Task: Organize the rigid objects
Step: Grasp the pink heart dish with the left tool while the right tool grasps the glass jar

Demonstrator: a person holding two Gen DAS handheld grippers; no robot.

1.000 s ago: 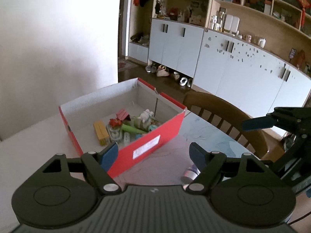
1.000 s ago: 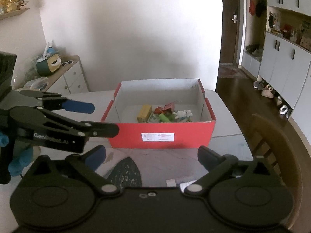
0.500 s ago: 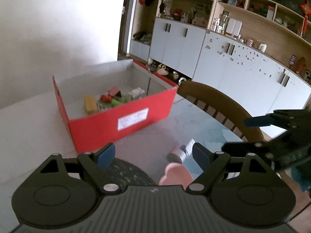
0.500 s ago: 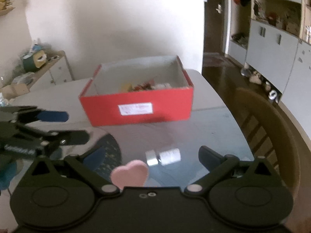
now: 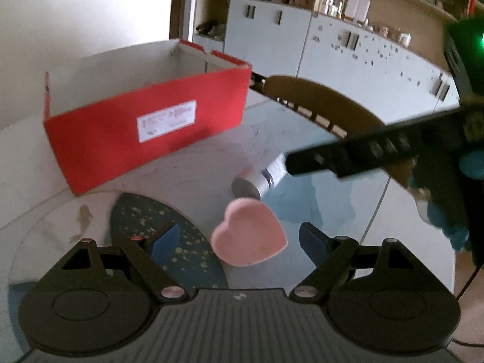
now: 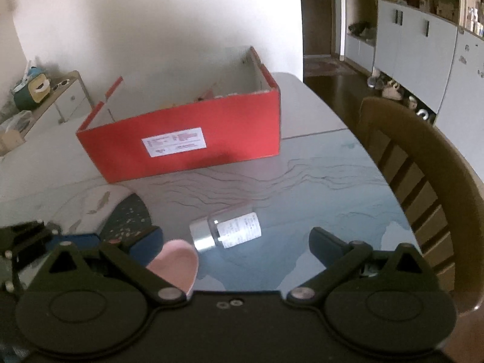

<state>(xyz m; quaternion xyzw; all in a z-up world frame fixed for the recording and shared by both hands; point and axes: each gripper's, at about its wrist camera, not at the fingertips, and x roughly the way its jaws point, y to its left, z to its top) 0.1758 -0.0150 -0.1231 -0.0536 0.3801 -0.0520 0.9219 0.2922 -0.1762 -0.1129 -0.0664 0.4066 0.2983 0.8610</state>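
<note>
1. Left claw spread wide, nothing gripped, poised over a pink heart-shaped dish lying between its blue pads.
2. Right claw likewise apart and empty, above a small glass bottle with silver cap and white label, lying on its side.
3. Bottle just beyond the dish, near the surface's edge closest to the camera, on the blue-tinted patch.
4. Red cardboard box farther back toward the surface's wall-side edge, open-topped, white label facing forward; contents barely visible over the rim.
5. Wooden chair tucked at the surface's right edge.
</note>
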